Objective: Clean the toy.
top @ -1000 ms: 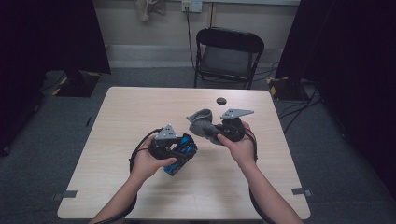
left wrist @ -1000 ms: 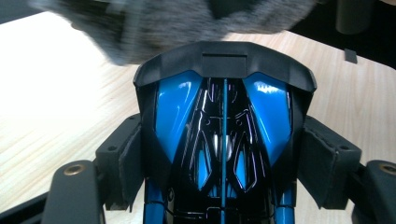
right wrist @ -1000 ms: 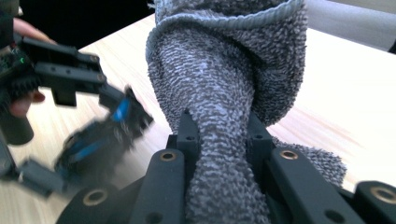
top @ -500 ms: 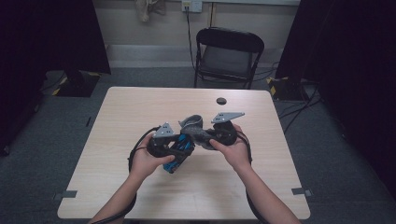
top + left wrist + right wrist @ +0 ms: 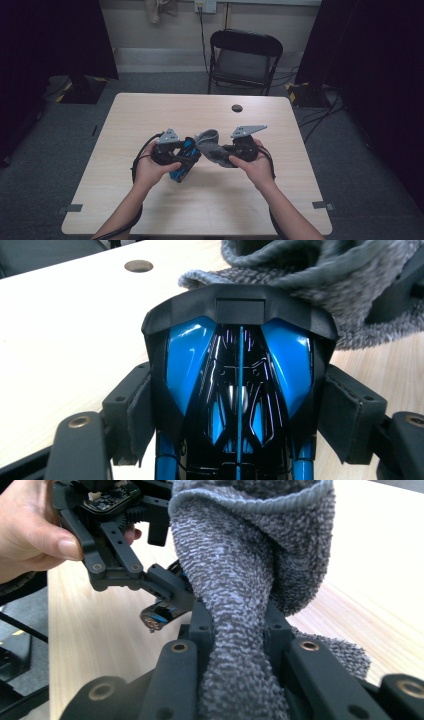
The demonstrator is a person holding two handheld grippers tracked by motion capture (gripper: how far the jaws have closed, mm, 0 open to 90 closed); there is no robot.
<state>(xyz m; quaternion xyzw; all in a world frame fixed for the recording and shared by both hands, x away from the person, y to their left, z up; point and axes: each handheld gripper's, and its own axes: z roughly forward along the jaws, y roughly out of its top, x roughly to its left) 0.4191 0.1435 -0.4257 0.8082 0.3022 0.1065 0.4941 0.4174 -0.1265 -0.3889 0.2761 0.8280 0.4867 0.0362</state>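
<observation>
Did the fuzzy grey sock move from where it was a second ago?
Yes. The grey sock, held in the right gripper, moved nearer the person, away from the small dark hole in the table, toward the blue and black toy in the left gripper.

Light wood table (image 5: 150, 120) on grey carpet (image 5: 70, 125). Black folding chair (image 5: 244, 60) behind it, pale wall (image 5: 150, 30) with outlet (image 5: 205, 6), dark curtains (image 5: 50, 40) both sides. Dim light.
</observation>
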